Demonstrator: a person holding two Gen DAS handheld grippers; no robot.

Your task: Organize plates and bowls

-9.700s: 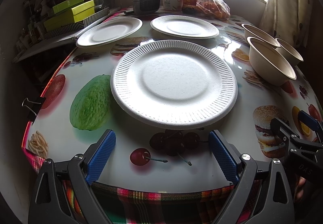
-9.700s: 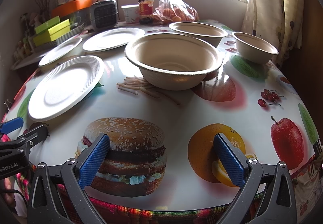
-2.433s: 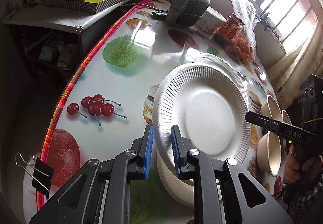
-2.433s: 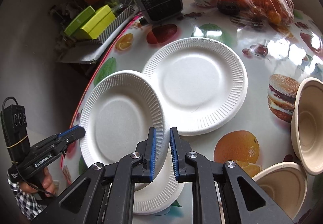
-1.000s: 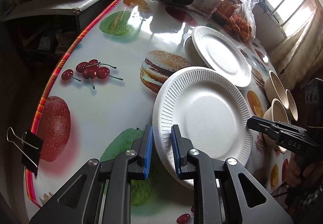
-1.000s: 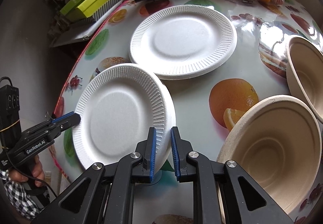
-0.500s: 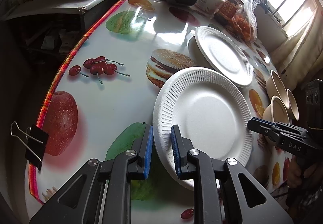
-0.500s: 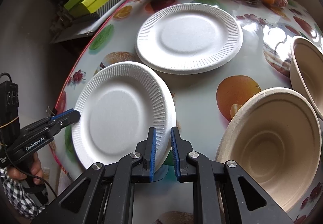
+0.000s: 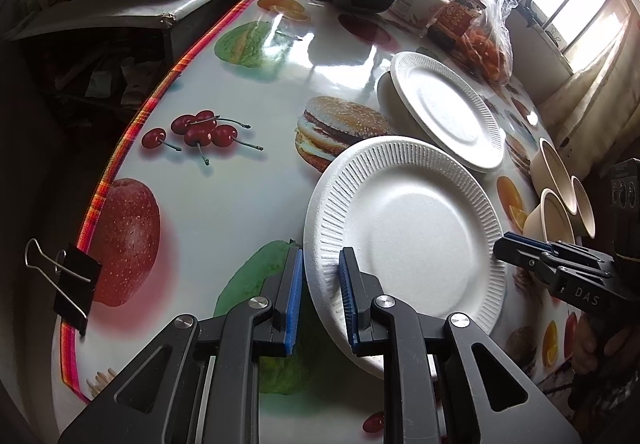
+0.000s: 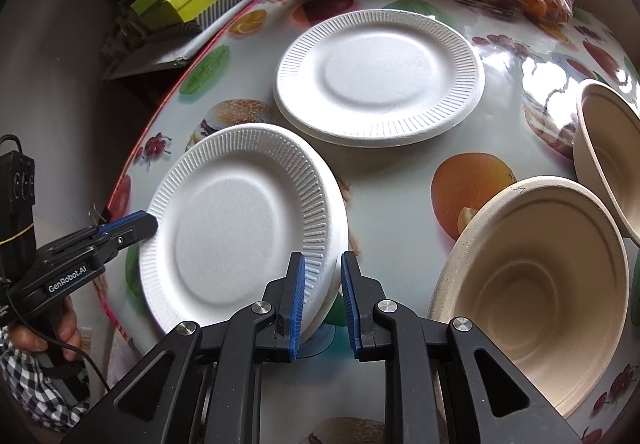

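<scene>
While right gripper [image 10: 322,298] jaws were opening around near plate [image 10: 240,219] rim, left gripper [image 9: 319,298] was seen clamped on opposite rim.

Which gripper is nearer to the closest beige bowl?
Right. The right gripper, jaws opening around the white plate's rim, sits beside the bowl; the left gripper grips the plate's far rim.
</scene>
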